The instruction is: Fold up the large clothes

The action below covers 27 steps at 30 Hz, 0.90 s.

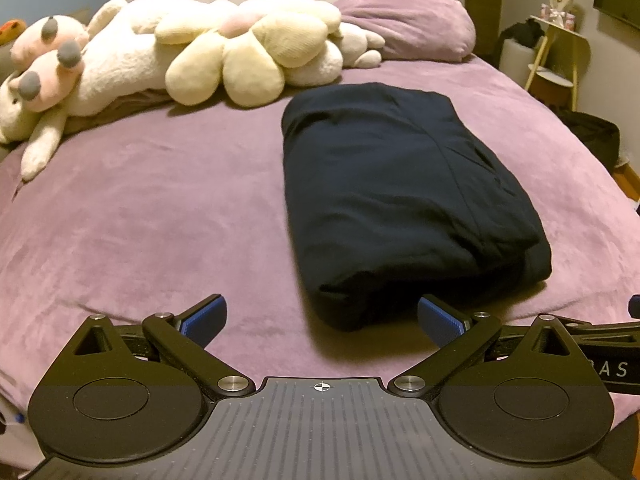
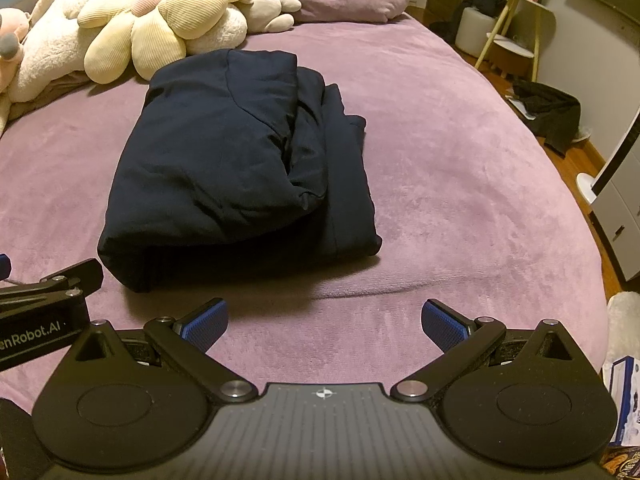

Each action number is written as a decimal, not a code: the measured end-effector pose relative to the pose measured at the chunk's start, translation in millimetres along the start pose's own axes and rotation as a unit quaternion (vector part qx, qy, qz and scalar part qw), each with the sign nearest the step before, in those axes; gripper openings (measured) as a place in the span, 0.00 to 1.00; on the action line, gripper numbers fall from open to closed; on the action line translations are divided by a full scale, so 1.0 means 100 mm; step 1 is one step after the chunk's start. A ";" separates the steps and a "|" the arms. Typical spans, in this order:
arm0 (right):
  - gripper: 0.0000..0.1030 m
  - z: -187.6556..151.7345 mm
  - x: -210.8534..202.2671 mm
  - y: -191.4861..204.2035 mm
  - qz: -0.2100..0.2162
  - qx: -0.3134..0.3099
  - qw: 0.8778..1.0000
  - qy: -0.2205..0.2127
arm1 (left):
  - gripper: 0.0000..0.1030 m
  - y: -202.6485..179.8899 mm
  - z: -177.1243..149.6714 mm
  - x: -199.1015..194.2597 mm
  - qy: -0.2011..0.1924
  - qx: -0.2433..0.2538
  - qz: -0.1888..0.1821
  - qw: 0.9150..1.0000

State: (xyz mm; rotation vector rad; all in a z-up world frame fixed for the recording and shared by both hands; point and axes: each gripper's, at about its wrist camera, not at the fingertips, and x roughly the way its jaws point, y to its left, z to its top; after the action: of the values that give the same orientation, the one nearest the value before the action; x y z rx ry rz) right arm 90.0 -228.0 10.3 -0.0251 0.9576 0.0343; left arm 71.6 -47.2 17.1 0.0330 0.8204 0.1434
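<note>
A dark navy garment [image 1: 400, 196] lies folded into a thick oblong bundle on the bed [image 1: 160, 220], its layered edges stepped along one side, just ahead of the spread fingers [image 1: 204, 320], untouched.

The left gripper [image 1: 322, 322] and right gripper [image 2: 325, 325] hover side by side, fingers spread wide, gripping nothing.

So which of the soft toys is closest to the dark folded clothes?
The cream flower-shaped plush, its petals nearly reaching the navy folded garment. The pink-footed white plush lies farther away.
</note>
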 end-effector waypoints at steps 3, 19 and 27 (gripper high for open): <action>1.00 0.00 0.00 -0.01 0.001 0.000 1.000 0.000 | 1.00 0.00 -0.01 0.01 0.003 -0.004 -0.003 1.000; 1.00 0.01 -0.01 -0.04 0.002 0.001 1.000 0.000 | 1.00 0.00 0.00 0.04 0.012 -0.005 -0.001 1.000; 1.00 0.01 0.00 -0.05 0.003 0.001 1.000 0.001 | 1.00 -0.01 -0.02 0.06 0.019 -0.006 -0.010 1.000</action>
State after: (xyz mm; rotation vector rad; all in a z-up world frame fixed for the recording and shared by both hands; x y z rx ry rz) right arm 90.6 -232.7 11.2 -0.0215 0.9590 0.0390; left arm 73.9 -47.3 11.5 0.0101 0.8576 0.1312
